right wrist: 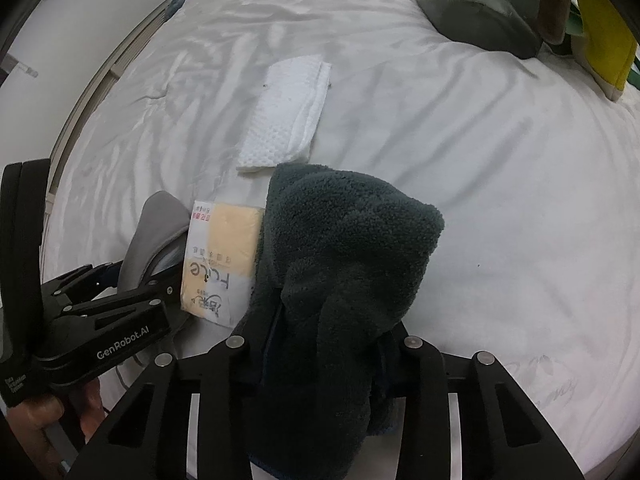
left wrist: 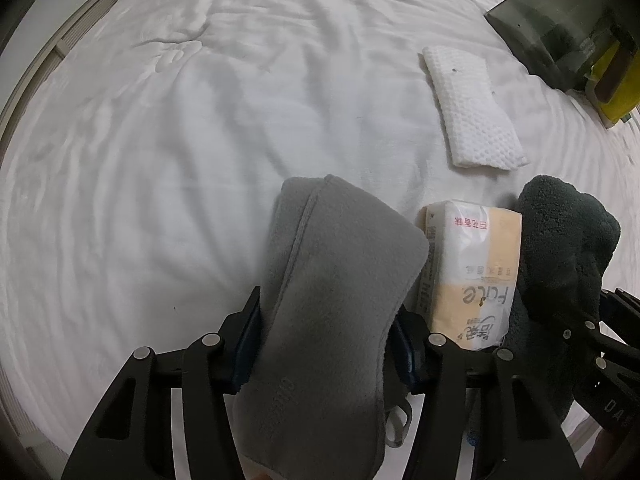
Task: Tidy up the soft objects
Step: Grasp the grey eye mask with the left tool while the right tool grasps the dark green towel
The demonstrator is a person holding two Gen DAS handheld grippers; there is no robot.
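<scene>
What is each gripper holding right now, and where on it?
Left gripper pinches the grey eye mask across its middle; right gripper pinches the dark green towel at its bunched middle.

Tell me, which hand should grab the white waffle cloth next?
Probably neither yet: the left gripper is clamped on the grey fleece eye mask and the right gripper on the dark green fluffy towel. The folded white waffle cloth lies nearer the right.

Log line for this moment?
left tool: shut on grey pouch | right tool: shut on dark towel | tissue pack: between them, on bed
</scene>
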